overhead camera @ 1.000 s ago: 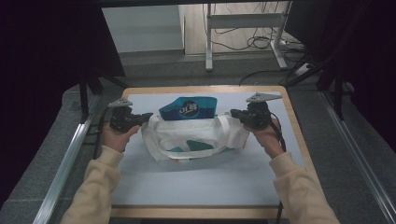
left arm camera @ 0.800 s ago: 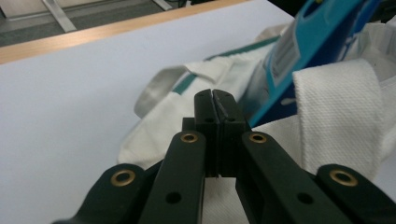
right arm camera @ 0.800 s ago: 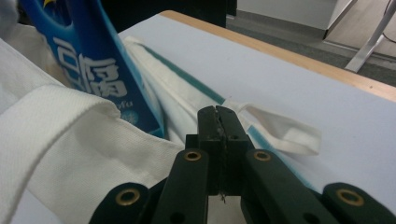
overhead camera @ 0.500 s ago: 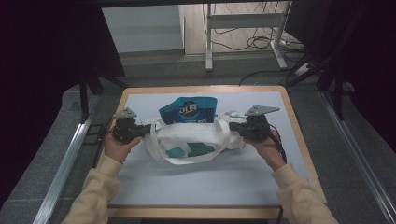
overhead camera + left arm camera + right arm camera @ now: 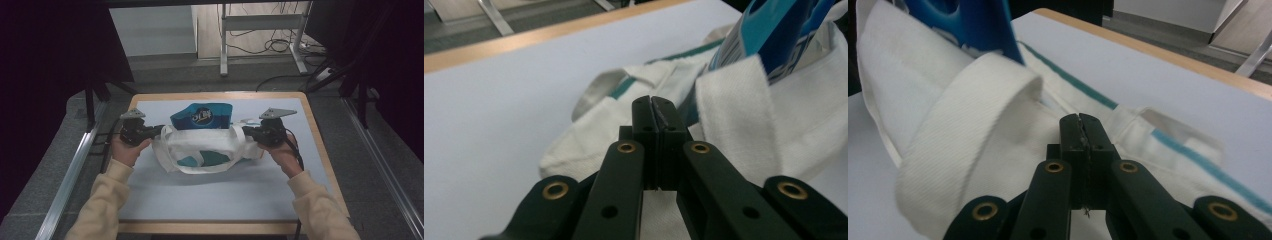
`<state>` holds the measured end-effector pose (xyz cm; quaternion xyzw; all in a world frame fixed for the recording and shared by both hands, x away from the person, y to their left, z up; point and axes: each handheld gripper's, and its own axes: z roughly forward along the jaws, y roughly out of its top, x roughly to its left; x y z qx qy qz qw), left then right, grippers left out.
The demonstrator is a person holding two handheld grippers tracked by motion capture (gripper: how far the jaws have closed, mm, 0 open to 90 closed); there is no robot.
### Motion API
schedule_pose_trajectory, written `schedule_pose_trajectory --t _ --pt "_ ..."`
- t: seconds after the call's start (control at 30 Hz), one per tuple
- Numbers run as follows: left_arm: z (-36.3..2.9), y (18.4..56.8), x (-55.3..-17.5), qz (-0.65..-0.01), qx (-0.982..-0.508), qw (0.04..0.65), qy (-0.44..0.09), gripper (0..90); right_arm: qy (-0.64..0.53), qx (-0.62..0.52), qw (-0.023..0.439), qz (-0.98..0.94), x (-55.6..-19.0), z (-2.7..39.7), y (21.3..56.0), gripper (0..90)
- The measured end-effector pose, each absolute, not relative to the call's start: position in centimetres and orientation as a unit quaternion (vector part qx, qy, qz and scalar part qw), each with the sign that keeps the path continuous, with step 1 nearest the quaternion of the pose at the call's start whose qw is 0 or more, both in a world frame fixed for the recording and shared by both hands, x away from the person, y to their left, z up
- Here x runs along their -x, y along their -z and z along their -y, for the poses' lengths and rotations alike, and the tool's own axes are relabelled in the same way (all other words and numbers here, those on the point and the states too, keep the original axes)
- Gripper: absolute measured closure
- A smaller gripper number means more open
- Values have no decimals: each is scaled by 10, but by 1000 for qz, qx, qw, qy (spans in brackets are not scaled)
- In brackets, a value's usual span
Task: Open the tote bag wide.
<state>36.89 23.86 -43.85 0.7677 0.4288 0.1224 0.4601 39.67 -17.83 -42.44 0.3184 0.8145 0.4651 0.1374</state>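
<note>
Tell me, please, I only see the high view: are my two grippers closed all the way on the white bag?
Observer: In the left gripper view, the left gripper has its jaws pressed flat together, with the tips at the cloth of the white bag. I can't tell whether a fold is pinched between them.
Operator: And the other one?
Observer: In the right gripper view, the right gripper is shut too, with no gap between its jaws.
Operator: Is the blue packet inside the bag?
Observer: Yes. In the left gripper view the blue packet rises out of the bag's mouth, behind a wide white strap.
</note>
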Motion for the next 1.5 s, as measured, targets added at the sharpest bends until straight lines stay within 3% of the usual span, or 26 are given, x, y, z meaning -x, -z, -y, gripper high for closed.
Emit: schedule_pose_trajectory --t 0.73,1.17,1.5 --pt "-228 478 -338 -418 -786 444 -97 900 -438 -309 93 -839 -365 175 475 892" --pt "-211 496 -324 -402 -818 390 -129 900 -415 -310 85 -851 -355 173 503 893" --pt "-198 511 -325 -399 -830 372 -118 900 -401 -315 83 -856 -350 175 519 893"
